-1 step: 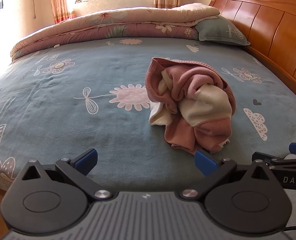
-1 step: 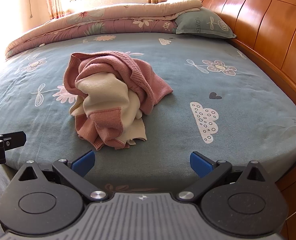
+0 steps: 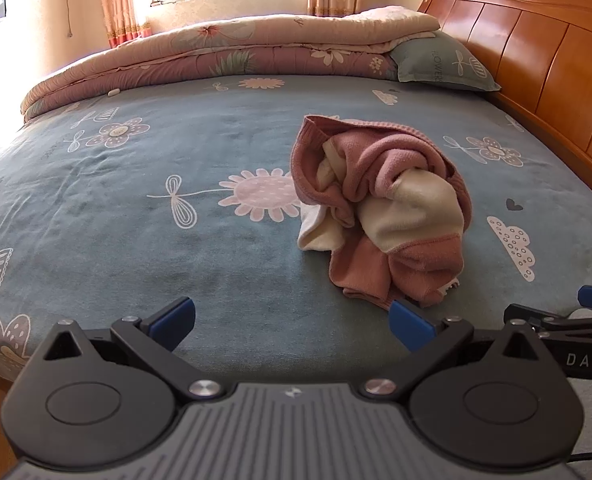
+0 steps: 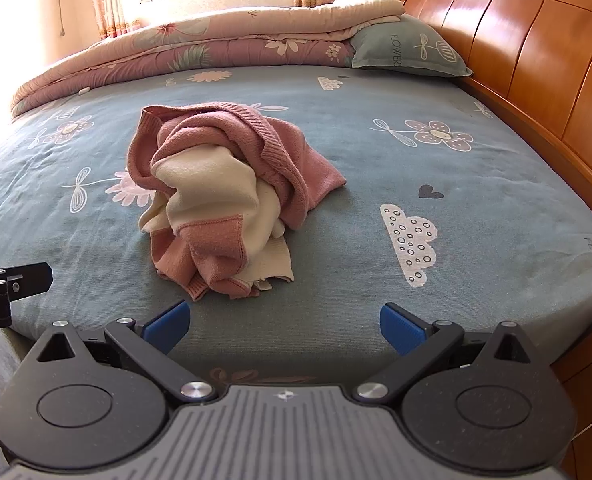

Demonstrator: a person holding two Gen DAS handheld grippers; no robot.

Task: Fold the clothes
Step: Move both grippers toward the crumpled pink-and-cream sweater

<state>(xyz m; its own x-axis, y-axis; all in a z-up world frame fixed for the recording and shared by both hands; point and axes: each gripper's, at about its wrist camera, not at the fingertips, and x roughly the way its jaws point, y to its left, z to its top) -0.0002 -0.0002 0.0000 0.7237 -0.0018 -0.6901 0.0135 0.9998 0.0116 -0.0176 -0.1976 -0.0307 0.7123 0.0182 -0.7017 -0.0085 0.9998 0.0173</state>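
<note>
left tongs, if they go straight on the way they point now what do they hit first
Probably the bedsheet: the left tongs stand open, angled down at bare sheet. The crumpled pink and cream sweater lies right of that line, though depth is hard to judge.

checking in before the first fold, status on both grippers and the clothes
Left gripper open, empty. Right gripper open, empty. Pink and cream garment crumpled on the bed sheet, untouched. Nothing between either gripper and it.

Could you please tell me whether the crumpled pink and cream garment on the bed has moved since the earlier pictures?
No. The garment sits in the same spot beside the pink flower print on the bedsheet, with its folds unchanged.
</note>
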